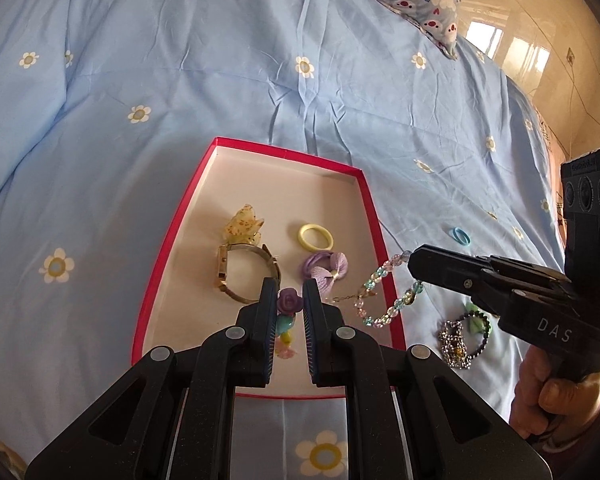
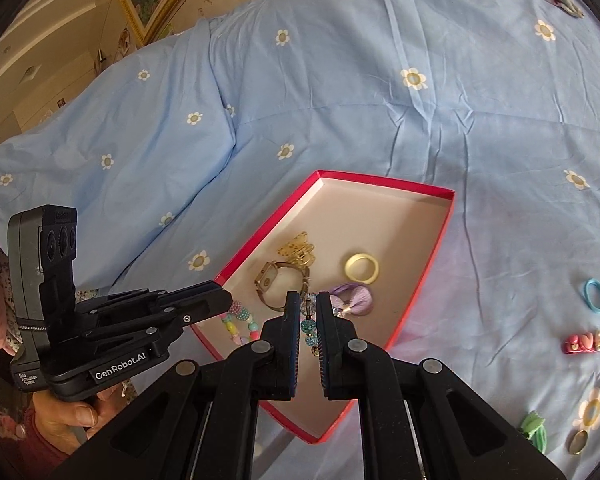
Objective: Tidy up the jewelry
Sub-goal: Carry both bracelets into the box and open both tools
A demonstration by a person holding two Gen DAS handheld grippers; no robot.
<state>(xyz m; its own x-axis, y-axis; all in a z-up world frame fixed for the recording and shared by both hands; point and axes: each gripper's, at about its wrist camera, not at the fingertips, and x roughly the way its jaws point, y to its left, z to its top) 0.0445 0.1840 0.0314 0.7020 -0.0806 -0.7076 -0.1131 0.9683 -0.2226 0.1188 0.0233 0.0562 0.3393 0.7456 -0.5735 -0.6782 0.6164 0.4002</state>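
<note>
A pastel crystal-bead bracelet [image 1: 384,292] is pinched by the right gripper [image 2: 309,312] and hangs draped across the right rim of the shallow red cardboard box [image 1: 380,216]. A colourful bead strand with a purple rose bead [image 1: 290,303] is pinched by the left gripper [image 1: 291,300] over the box, its long axis along the fingers.

"DAS" on right tool [image 1: 416,266]; "GenRobot.AI" on left tool [image 2: 220,300].

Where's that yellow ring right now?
The yellow ring lies flat inside the red box, toward its right side, just beyond the purple hair tie and right of the watch.
</note>
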